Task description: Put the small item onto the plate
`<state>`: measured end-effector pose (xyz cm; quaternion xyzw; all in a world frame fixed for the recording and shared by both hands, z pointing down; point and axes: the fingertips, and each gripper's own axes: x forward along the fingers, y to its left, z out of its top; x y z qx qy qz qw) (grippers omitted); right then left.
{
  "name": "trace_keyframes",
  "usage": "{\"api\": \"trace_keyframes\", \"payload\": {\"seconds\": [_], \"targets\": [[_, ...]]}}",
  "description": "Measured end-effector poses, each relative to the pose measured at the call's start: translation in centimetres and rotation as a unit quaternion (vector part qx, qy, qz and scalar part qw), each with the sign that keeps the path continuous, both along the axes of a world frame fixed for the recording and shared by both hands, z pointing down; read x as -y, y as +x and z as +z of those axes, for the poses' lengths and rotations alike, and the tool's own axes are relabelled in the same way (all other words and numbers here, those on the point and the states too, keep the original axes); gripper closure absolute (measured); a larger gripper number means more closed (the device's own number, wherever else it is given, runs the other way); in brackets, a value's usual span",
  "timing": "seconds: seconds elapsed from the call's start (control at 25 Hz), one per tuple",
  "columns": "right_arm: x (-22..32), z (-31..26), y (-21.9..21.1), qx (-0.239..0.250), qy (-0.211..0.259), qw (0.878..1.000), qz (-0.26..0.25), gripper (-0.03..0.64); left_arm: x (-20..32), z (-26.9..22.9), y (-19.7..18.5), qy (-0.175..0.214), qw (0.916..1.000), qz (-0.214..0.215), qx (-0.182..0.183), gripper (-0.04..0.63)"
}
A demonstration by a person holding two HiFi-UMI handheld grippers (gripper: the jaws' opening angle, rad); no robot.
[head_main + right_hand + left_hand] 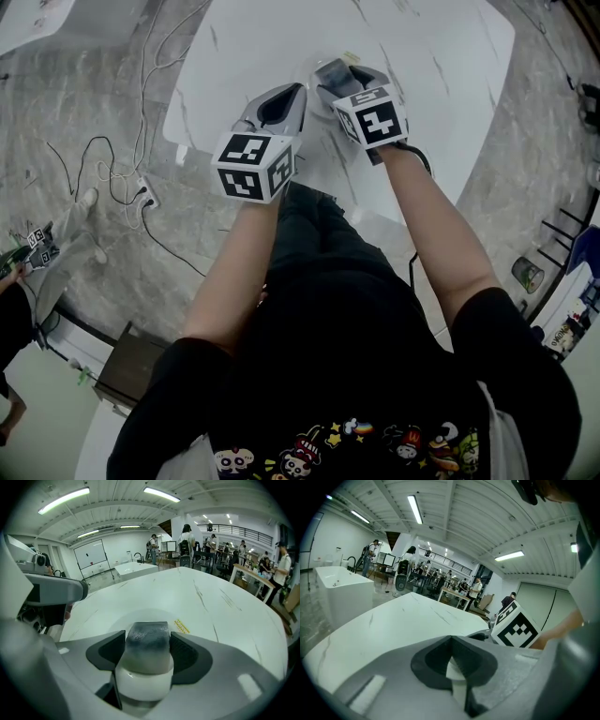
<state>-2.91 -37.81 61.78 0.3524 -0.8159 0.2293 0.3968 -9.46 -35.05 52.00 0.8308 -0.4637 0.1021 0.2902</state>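
Clamping the small item (146, 641) tight in the right gripper (335, 80), dark top over white base, above the tabletop (422, 56) by its near edge, pale plate (146, 614) just beyond. Pinching the left gripper (451, 640) closed on nothing, right alongside.

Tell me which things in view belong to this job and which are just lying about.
Job: right gripper, fingers shut on the small item; what looks like the white plate just ahead on the table.
Lying about: yellow sticker on the table; cables and power strip on the floor; left gripper, shut.
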Motion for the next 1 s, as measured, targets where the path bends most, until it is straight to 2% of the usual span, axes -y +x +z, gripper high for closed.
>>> {"api": "trace_keyframes", "payload": {"seconds": [0.4,0.68,0.8,1.0], "targets": [[-0.4,0.0,-0.3,-0.007,0.000,1.000,-0.013,0.285,-0.2,0.3,-0.1,-0.005,0.9999,-0.004,0.012,0.595],[-0.2,-1.3,0.3,0.011,0.012,1.000,0.005,0.267,-0.2,-0.1,-0.4,0.000,0.9999,-0.006,0.012,0.595],[-0.4,-4.1,0.8,0.035,0.043,0.998,0.020,0.309,-0.3,-0.8,-0.4,0.005,0.9999,-0.005,0.015,0.595],[-1.4,-11.2,2.6,0.093,0.114,0.988,0.057,0.449,-0.5,-4.3,0.3,0.036,0.9990,0.005,0.026,0.595]]}}
